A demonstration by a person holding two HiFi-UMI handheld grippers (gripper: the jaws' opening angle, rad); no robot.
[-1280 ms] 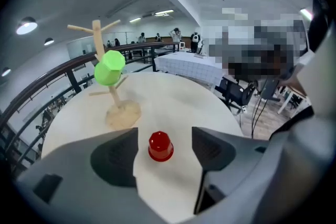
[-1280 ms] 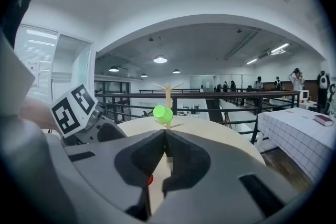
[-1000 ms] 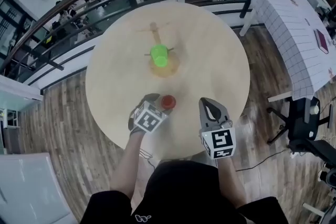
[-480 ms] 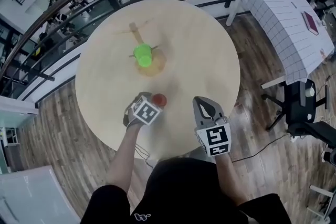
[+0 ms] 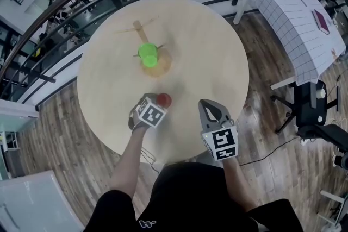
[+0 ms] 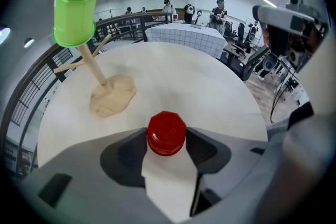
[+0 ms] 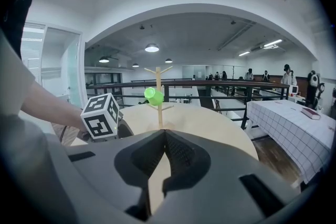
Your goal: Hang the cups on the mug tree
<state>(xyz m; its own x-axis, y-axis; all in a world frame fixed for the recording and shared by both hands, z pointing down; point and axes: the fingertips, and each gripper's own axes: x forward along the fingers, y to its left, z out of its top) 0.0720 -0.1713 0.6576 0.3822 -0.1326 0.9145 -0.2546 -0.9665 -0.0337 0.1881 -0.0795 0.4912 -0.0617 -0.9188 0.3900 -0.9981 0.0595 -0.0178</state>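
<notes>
- Where the left gripper (image 6: 167, 140) points steeply down over the near part of the table (image 5: 206, 51), its jaws have just been closing, and their pads look to meet the two sides of the red cup (image 5: 163, 99) standing between them.
- That cup stands on the tabletop, a little in from the near edge and left of centre; from where I stand I see no handle on it, so I cannot tell which way its loop faces.
- Just to the right, at the near edge, the right gripper (image 7: 164, 136) hangs with its jaws pressed together and nothing in them.
- Beyond the red cup, toward the far-left part of the table, stands the mug tree (image 6: 90, 63), its stem upright on a pale base.
- One green cup (image 5: 147, 53) already hangs there on the near side, tilted on its peg.
- Bare pegs show at the top and low on the left of the stem.
- As I judge it, the coming carry runs from the left gripper away and slightly left, up to a free peg, and the left hand is the nearer one.
- A loose hold could let the cup slip during the lift.
</notes>
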